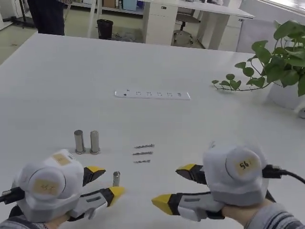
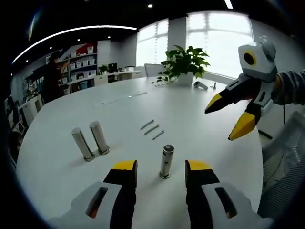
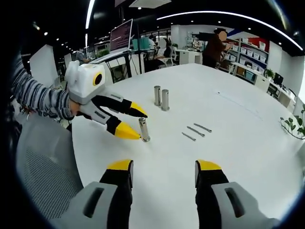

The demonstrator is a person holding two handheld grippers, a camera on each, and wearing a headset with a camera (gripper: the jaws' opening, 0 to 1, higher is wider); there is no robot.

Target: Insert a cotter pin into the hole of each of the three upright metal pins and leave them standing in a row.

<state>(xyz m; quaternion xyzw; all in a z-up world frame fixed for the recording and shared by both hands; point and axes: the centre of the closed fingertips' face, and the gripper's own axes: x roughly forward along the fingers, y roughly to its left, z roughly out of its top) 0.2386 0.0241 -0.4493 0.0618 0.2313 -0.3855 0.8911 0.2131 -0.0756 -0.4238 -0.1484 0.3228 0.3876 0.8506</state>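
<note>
1. White table (image 1: 143, 62): fills most of the head view. Everything listed below sits on it or hangs over its near edge.
2. Potted plant (image 1: 281, 57): at the far right of the table, with one leafy stem trailing left across the surface.
3. Left gripper (image 1: 110, 180): low over the near left edge. Its jaws are apart and hold nothing. In the left gripper view a gap shows on both sides of the lone metal pin (image 2: 166, 161), which stands upright just ahead of the yellow tips. In the right gripper view one tip looks very close to that pin; I cannot tell whether it touches.
4. Right gripper (image 1: 167, 185): low over the near right edge, well apart from the left one. The jaws are spread wide, with only bare table between the tips, and they point toward the left gripper.
5. Power strip (image 1: 152, 94): white, lying flat across mid-table, beyond all the small parts.
6. Paired metal pins: one (image 1: 79, 141) and its neighbour (image 1: 95, 142) stand upright just beside each other, beyond the left gripper. Their holes are too small to make out.
7. Cotter pins: three lie flat and roughly parallel, stacked near to far, to the right of the paired pins. They are the far one (image 1: 144, 146), the middle one (image 1: 143, 153) and the near one (image 1: 142, 161). None is in a metal pin.
</note>
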